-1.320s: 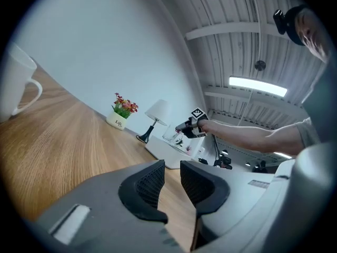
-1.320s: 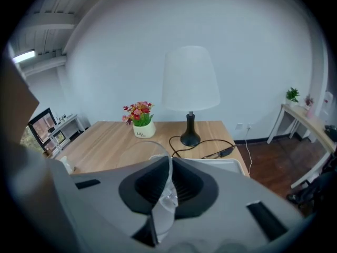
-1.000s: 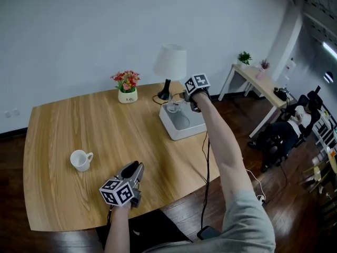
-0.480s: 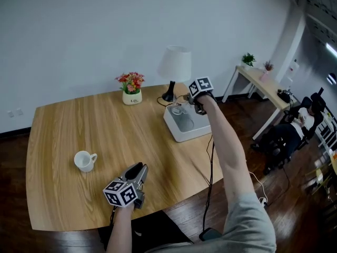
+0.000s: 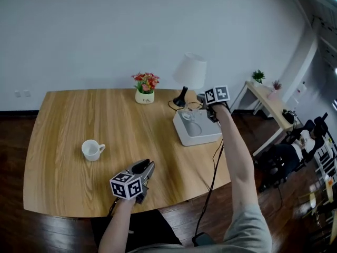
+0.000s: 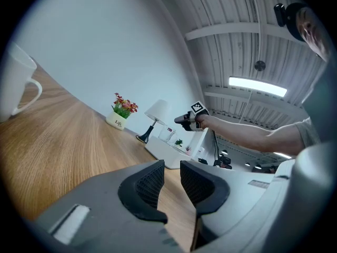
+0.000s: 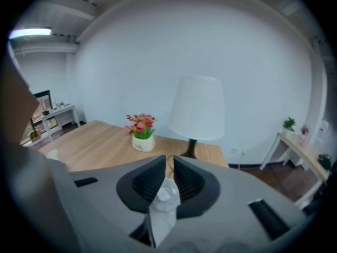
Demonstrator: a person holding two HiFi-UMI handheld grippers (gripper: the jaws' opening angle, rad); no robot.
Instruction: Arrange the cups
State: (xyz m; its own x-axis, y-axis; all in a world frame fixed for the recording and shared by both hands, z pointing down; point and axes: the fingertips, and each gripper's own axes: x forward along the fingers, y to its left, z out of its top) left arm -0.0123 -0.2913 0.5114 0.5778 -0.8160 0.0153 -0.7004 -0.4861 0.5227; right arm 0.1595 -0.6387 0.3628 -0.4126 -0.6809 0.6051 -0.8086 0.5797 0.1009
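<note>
A clear glass cup (image 5: pixel 190 115) hangs just above the white tray (image 5: pixel 205 137), and my right gripper (image 5: pixel 199 110) is shut on its rim. In the right gripper view the glass wall (image 7: pixel 164 204) sits pinched between the two dark pads (image 7: pixel 149 182). A white mug (image 5: pixel 92 150) stands alone on the left part of the wooden table (image 5: pixel 79 115); it also shows at the left edge as the mug (image 6: pixel 13 83) in the left gripper view. My left gripper (image 5: pixel 149 167) lies level near the table's front edge, jaws narrowly apart, with nothing between them (image 6: pixel 172 181).
A white table lamp (image 5: pixel 190 73) and a small flower pot (image 5: pixel 146 88) stand at the table's far edge behind the tray. A black cable (image 5: pixel 213 173) hangs off the right side. A side table (image 5: pixel 271 96) stands further right on the dark floor.
My right gripper has risen from the tray with the glass cup in its jaws. The left gripper and the white mug have stayed where they were.
</note>
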